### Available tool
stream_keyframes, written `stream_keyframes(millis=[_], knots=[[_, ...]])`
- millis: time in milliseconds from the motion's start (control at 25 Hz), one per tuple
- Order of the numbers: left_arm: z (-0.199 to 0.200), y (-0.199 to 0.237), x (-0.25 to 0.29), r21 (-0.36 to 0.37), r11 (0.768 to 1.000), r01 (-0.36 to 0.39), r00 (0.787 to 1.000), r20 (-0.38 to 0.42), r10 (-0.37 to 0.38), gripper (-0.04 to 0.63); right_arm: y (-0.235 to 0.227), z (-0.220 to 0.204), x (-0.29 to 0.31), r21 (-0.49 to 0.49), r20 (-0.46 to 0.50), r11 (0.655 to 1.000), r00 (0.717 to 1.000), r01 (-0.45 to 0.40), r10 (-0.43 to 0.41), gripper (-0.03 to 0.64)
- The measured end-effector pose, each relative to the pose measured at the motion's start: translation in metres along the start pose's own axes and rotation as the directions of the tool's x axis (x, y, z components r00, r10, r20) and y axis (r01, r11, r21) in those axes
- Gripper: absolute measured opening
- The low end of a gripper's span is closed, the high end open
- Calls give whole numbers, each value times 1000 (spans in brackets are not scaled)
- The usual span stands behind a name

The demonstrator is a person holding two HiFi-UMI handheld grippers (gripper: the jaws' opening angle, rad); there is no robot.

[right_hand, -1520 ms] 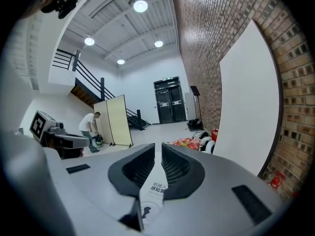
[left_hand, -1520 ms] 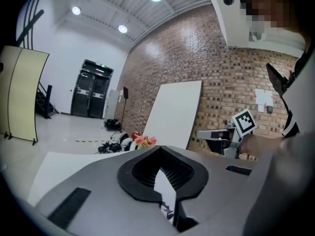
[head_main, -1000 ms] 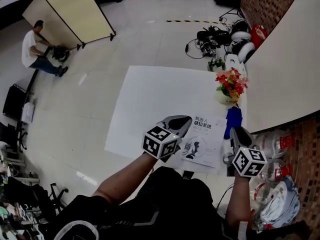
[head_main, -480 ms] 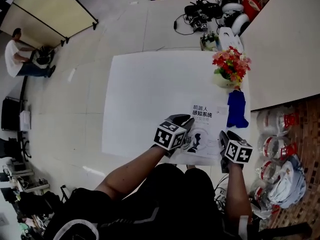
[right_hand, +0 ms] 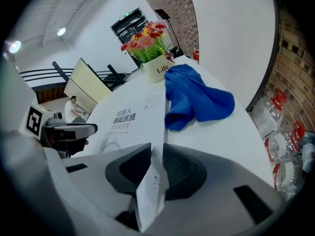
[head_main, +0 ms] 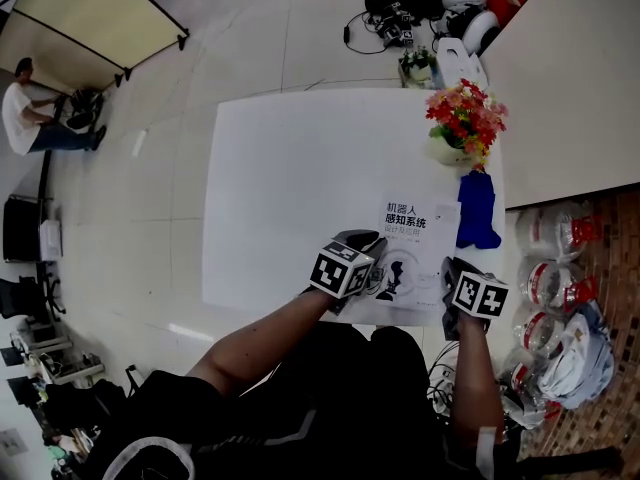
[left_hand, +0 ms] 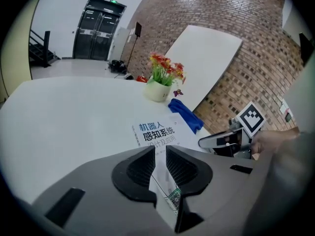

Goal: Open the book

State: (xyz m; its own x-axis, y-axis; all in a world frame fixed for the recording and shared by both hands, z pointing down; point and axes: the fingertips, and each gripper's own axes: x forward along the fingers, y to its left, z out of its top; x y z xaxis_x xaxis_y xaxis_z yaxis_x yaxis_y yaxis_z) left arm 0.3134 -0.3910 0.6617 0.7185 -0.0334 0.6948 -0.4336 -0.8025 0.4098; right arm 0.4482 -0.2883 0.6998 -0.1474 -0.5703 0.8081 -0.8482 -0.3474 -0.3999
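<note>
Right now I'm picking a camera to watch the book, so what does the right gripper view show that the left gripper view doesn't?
Only right gripper view: the book's edge between the right gripper's closing fingers, water bottles, a seated person, the left gripper. Only left gripper view: the right gripper's marker cube and the hand holding it. Both: book, blue cloth, flower pot, white table.

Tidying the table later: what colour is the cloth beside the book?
Blue; the cloth shows best in the right gripper view.
</note>
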Motion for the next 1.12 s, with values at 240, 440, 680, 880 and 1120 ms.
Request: stream_keyframes(millis=[240, 440, 680, 880, 1120], knots=[[-3, 1, -3, -1, 1000, 1, 1000, 2, -1, 71, -3, 0, -1, 17, -13, 999, 999, 36, -36, 53], [-3, 1, -8, -5, 1000, -2, 1000, 10, 2, 71, -2, 4, -7, 26, 8, 999, 999, 42, -42, 26], [2, 4, -29, -28, 999, -23, 998, 65, 25, 71, 21, 28, -19, -74, 61, 997, 998, -5, 9, 12], [6, 13, -61, -50, 995, -82, 990, 114, 87, 71, 47, 41, -28, -117, 55, 991, 996, -61, 68, 8], [16, 31, -109, -94, 986, -138, 965, 213, 155, 71, 96, 53, -49, -117, 67, 975, 978, -190, 198, 5]])
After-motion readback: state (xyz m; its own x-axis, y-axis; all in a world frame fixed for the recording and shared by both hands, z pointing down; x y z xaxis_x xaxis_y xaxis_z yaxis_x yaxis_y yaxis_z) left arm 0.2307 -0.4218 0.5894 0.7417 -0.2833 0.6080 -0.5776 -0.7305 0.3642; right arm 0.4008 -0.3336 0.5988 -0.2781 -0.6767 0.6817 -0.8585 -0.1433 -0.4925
